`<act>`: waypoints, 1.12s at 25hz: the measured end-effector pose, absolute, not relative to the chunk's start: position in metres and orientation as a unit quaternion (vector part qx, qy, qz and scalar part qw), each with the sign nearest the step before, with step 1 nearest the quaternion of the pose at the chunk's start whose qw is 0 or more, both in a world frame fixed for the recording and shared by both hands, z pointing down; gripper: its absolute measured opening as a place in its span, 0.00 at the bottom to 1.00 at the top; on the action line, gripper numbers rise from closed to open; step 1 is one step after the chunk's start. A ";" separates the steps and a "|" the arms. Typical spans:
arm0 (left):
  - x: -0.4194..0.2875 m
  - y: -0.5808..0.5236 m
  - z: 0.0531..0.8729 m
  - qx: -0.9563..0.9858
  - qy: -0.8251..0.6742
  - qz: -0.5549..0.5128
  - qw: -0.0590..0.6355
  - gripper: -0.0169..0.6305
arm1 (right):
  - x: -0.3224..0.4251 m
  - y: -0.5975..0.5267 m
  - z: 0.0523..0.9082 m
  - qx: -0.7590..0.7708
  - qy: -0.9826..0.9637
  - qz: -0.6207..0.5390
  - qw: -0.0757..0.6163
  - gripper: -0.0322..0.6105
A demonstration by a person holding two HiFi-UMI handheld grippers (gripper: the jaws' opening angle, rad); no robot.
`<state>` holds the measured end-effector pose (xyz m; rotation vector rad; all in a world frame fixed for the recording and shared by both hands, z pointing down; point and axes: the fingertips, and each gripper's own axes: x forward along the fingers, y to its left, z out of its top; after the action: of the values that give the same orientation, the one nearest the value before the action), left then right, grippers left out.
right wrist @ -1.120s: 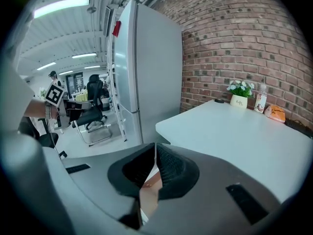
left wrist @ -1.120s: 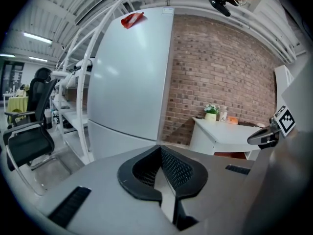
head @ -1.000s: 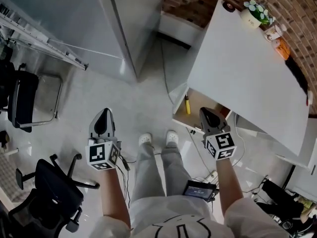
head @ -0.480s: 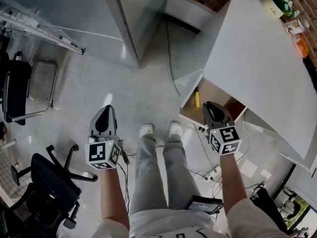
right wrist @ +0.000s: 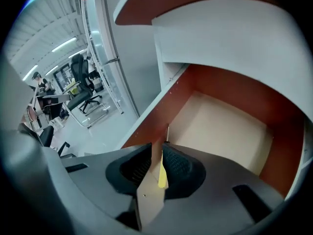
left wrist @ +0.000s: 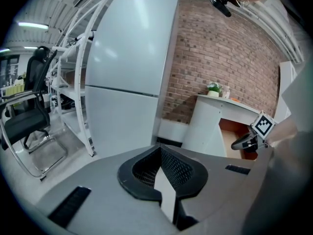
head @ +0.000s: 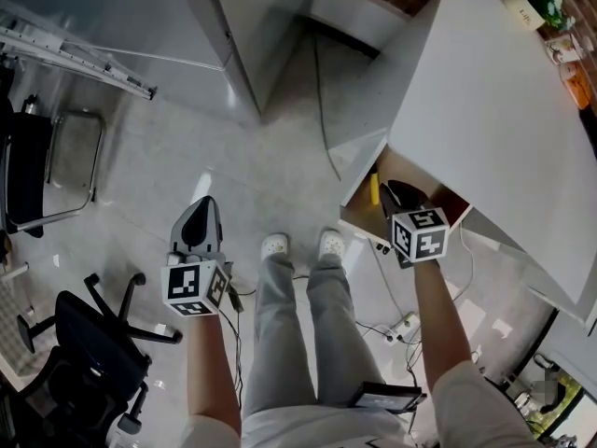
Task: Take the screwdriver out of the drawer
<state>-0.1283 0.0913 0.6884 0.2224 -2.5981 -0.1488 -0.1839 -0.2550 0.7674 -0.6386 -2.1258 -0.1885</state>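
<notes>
In the open drawer [head: 417, 177] under the white desk [head: 485, 101], the yellow-handled screwdriver [head: 374, 189] lies along the drawer's left wall, its metal shaft pointing toward the back. The right hand-held gripper [head: 394, 191] hovers over the drawer's front part, just beside the screwdriver and to its right, apart from it. In the right gripper view its jaws stand only a narrow slit apart with nothing clamped between them. Through that slit shows a strip of the yellow handle [right wrist: 162, 174] on the pale drawer floor [right wrist: 220, 126]. The left hand-held gripper [head: 202, 205] is held out over the floor [head: 233, 175], well away from the desk, its jaw tips together and empty.

The floor is pale grey and glossy. A brick wall [left wrist: 215, 53] runs behind the desk, and a tall grey cabinet [left wrist: 132, 72] stands to the desk's left. The desk top overhangs the rear of the drawer, and the drawer's reddish-brown side wall runs right next to the screwdriver.

A potted plant [head: 529, 3] sits at the far corner of the desk. A black office chair [head: 89, 357] stands near the person's left side, another black chair [head: 33, 171] stands farther left, and a metal frame [head: 84, 59] lies beyond them. A cable [head: 322, 129] trails across the floor toward the desk. The person's white shoes [head: 275, 245] stand between the two hand-held grippers.
</notes>
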 end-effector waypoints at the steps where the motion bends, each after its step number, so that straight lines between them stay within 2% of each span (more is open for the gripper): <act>1: -0.129 0.091 0.692 0.083 -0.959 -0.056 0.265 0.05 | -0.185 -0.256 0.773 -0.257 -0.853 -0.077 0.447 0.09; 7: -0.137 0.087 0.715 0.090 -0.953 -0.061 0.284 0.05 | -0.194 -0.252 0.801 -0.259 -0.821 -0.078 0.503 0.21; 17: -0.151 0.079 0.744 0.103 -0.942 -0.074 0.310 0.05 | -0.207 -0.253 0.845 -0.237 -0.788 -0.153 0.548 0.21; 28: -0.154 0.082 0.752 0.098 -0.941 -0.073 0.314 0.05 | -0.217 -0.260 0.855 -0.208 -0.787 -0.190 0.549 0.18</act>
<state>-0.1539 0.0818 0.7517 0.2580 -2.4813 -0.1917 -0.2170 -0.2601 0.8553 -0.4933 -1.8628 -0.4488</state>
